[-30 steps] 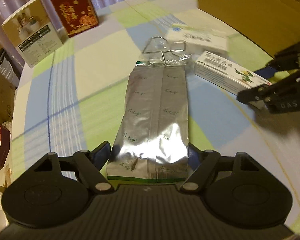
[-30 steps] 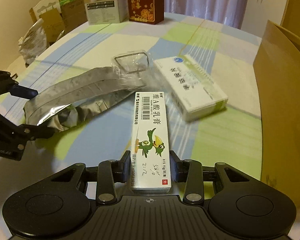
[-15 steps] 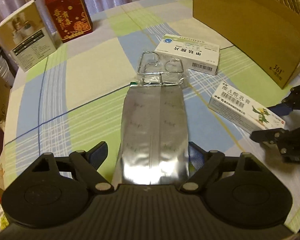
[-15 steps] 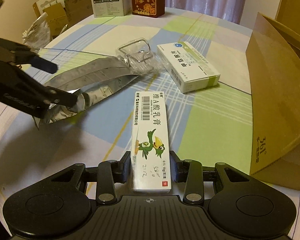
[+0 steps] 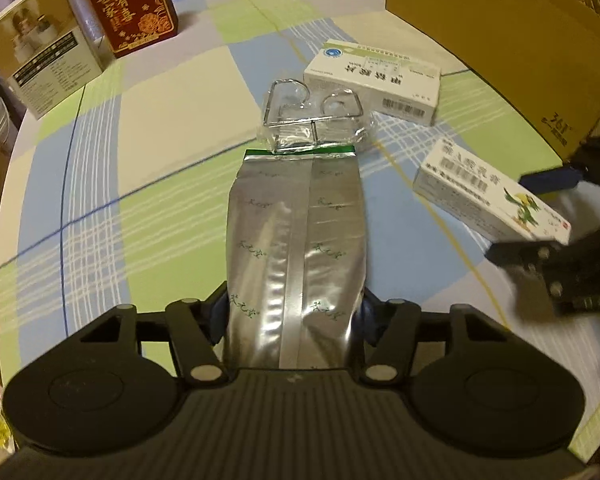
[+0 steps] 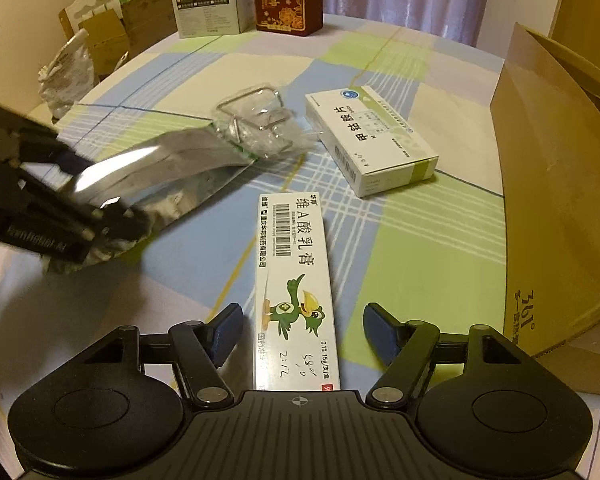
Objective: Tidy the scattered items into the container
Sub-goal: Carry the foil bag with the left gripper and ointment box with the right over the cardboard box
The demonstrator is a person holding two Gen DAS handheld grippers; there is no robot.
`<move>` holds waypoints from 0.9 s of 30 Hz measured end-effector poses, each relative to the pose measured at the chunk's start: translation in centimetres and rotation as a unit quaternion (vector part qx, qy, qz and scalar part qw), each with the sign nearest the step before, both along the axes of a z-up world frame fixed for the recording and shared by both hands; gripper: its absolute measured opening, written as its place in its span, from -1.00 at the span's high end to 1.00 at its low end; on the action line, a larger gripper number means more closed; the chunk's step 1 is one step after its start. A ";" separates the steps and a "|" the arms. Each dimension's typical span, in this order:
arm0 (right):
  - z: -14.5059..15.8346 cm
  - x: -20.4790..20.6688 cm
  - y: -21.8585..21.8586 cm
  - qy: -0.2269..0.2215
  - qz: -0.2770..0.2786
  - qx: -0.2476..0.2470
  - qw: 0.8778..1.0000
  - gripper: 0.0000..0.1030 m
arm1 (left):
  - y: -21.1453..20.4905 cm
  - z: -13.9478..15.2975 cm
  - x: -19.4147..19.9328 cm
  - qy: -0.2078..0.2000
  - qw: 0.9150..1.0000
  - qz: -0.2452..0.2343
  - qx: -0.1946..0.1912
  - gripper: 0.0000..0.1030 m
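A long silver foil pouch [image 5: 296, 240] runs away from my left gripper [image 5: 294, 312], which is shut on its near end; the far end rests by a clear plastic packet holding a wire clip [image 5: 312, 120]. In the right wrist view, the pouch [image 6: 172, 168] slopes up into the left gripper [image 6: 96, 188]. My right gripper [image 6: 302, 320] is open. A white ointment box with a green bird [image 6: 294, 280] lies between its fingers, with a gap on each side. A second white medicine box [image 6: 372, 140] lies beyond. The brown cardboard container [image 6: 560, 200] stands to the right.
A red gift box [image 5: 128, 4] and a white carton [image 5: 40, 64] stand at the far side of the checked tablecloth [image 5: 160, 128]. A crumpled plastic bag [image 6: 64, 76] hangs off the table's left edge. The container's wall [image 5: 500, 40] closes off the far right.
My right gripper's fingers have spread apart and let go of the ointment box. The left gripper stays shut on the pouch and has moved slightly towards the right gripper.
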State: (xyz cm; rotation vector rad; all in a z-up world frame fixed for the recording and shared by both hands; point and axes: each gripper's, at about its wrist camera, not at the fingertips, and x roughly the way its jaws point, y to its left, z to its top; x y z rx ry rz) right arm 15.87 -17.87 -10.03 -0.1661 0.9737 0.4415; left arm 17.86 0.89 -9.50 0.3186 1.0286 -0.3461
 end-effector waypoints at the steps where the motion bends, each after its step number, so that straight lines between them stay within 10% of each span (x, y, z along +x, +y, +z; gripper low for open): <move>1: 0.0 0.0 0.0 -0.001 0.002 -0.001 1.000 -0.03 | 0.1 0.1 -0.5 0.001 1.000 0.001 0.000 -0.09; 2: 0.1 0.0 0.1 0.000 0.005 0.000 1.000 0.20 | 0.2 0.2 -1.0 0.002 1.000 0.002 0.001 -0.09; 27: 8.8 -6.3 -4.9 -0.070 -0.046 0.028 0.996 0.21 | -3.9 7.3 -9.0 -0.057 0.998 0.003 -0.021 -0.09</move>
